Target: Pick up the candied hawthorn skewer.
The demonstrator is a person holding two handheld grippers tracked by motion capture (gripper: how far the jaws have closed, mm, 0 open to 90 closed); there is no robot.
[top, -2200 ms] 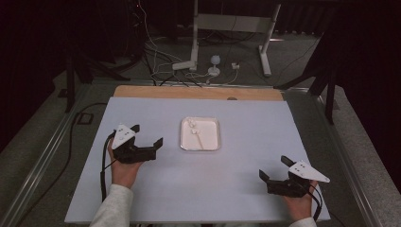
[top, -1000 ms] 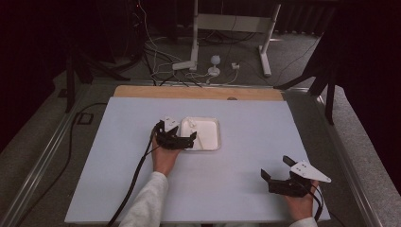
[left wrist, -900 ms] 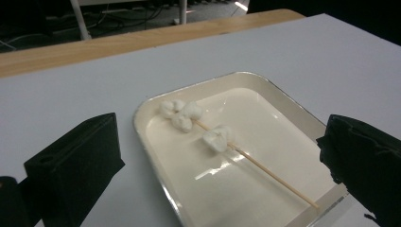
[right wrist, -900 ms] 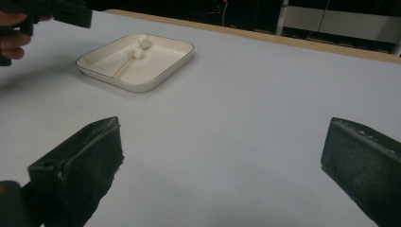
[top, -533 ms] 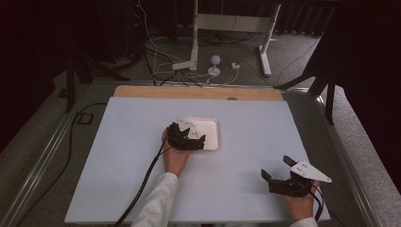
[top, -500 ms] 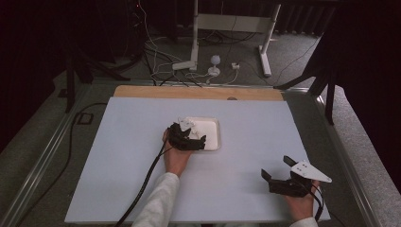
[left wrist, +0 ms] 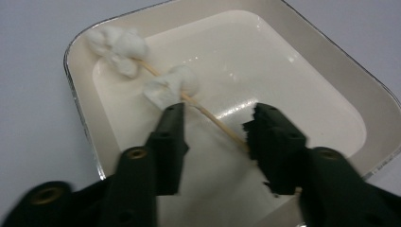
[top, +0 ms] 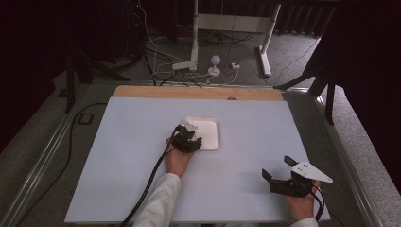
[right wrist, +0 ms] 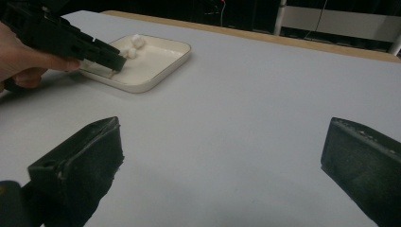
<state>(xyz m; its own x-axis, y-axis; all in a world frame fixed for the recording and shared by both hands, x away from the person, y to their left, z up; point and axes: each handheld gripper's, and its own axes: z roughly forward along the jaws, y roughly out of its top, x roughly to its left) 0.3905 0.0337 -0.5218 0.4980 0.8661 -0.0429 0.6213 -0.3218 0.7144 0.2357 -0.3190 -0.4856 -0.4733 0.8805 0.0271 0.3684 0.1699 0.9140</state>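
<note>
My left gripper [left wrist: 215, 125] is down inside the white tray [left wrist: 331, 61], which sits near the middle of the pale blue table [top: 118, 156], a little toward the far side. In the left gripper view a thin wooden skewer [left wrist: 215, 124] lies slantwise on the tray floor, running between my two black jaws from low right to upper left. Two white marshmallows are threaded on it: one [left wrist: 171, 86] just beyond the tip of the jaw on the left of that view, the other [left wrist: 116, 47] at the far end, resting up against the tray's corner wall. The jaws have just been closing with the skewer between them. The jaw on the right of that view seems to meet the stick at its inner edge; the other stands just beside it, a clear gap showing, so I count the stick as straddled, not yet pinched. In the high view my left hand [top: 178, 158] lies at the tray's near left edge. My right gripper [top: 280, 171] rests near the table's near right corner, well apart from the tray, jaws spread wide over bare table with nothing between them. From the right gripper view the tray lies far off to the upper left.
</note>
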